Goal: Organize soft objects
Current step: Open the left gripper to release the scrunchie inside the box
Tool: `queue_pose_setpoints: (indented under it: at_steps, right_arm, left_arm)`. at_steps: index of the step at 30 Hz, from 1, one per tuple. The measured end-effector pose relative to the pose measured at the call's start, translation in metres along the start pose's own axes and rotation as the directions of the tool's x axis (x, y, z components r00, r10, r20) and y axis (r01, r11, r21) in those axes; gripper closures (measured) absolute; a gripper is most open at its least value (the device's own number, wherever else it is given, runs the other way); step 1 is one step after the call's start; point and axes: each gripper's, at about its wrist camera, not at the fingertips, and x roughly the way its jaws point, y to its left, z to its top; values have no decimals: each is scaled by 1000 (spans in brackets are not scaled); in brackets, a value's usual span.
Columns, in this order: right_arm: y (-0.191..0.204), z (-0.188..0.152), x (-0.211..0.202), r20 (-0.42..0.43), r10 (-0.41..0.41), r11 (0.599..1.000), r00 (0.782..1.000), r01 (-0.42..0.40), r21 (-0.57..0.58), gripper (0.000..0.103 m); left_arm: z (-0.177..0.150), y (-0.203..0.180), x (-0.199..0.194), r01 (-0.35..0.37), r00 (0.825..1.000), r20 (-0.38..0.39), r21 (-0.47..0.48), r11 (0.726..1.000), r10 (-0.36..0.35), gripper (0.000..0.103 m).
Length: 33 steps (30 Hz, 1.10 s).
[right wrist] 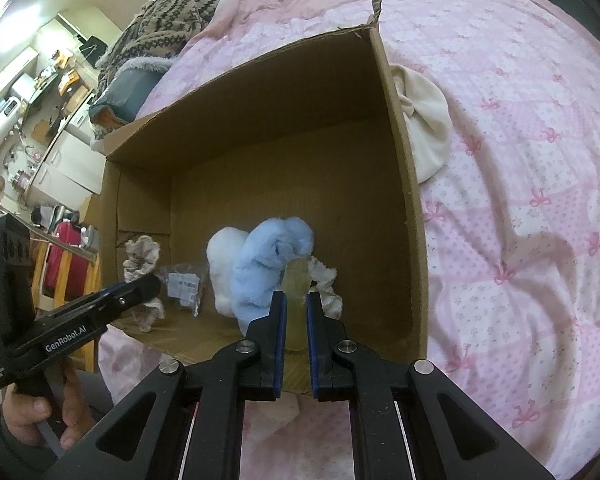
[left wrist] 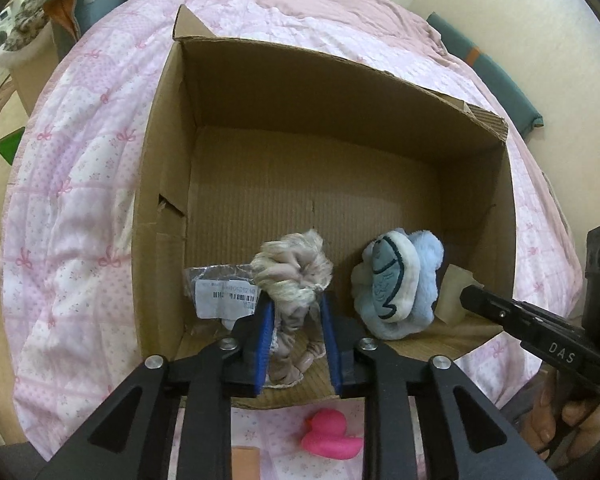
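Observation:
An open cardboard box (left wrist: pixel 168 152) lies on a pink bedspread. My left gripper (left wrist: pixel 296 312) is shut on a beige frilly scrunchie (left wrist: pixel 292 272) just inside the box's near edge. My right gripper (right wrist: pixel 296 312) is shut on a pale yellow translucent soft block (right wrist: pixel 296 320) at the box's right near corner; the block also shows in the left wrist view (left wrist: pixel 454 292). A blue and white plush toy (left wrist: pixel 396 284) stands in the box between the two grippers, also seen in the right wrist view (right wrist: pixel 264 264). A pink rubber duck (left wrist: pixel 330 434) lies on the bed in front of the box.
A small clear plastic bag with a label (left wrist: pixel 220 292) lies in the box at the left. A cream cloth bundle (right wrist: pixel 424 124) rests against the box's right outer wall. A white frilly thing (right wrist: pixel 328 280) sits behind the block. Pillows and a knitted blanket (right wrist: pixel 160 20) lie at the bed's far end.

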Motion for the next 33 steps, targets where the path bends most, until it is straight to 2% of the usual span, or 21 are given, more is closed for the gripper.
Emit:
queue_pose_setpoints:
  at_steps: [3,5,8,10,12,13,14,16,20,33]
  right_arm:
    - [0,0,2,-5,12,1000,1000,-12,10,93]
    - [0,1,2,-3,27,999,1000,-27,20,92]
    - [0,1,0,5,39,999,999,-39,30,91]
    - [0,2,-2,15,45,998,999,-45,35,89]
    - [-2,1,-5,30,56,997,998,-57,44,82]
    - [-2,1,-7,39,61,997,997,-63,46,72]
    - [-3,2,-9,50,66,996,997,-68,49,56]
    - [-3,3,-15,87,74,995,993,-79,56,34]
    - [-6,5,-21,114,78,994,990,-86,67,34]
    - [-2,3,-18,97,35,997,995,-42,71,34]
  left_arm:
    - [0,-1,-1,14,1000,1,4,1000,-14,78]
    - [0,-3,-2,9,1000,3,9,1000,-9,63]
    - [0,-5,-5,-1,1000,21,9,1000,1,47]
    - [0,-6,-6,-2,1000,26,8,1000,2,44]
    - [0,-5,-6,-7,1000,23,5,1000,7,42]
    - [1,-5,-6,-9,1000,21,1,1000,9,41]
    - [1,-5,-6,-8,1000,19,-1,1000,8,41]
    - [1,-5,-6,-7,1000,20,1,1000,7,41]
    - [2,-5,-9,-22,999,34,12,1000,22,41]
    - [-5,1,-22,-54,997,54,3,999,53,41]
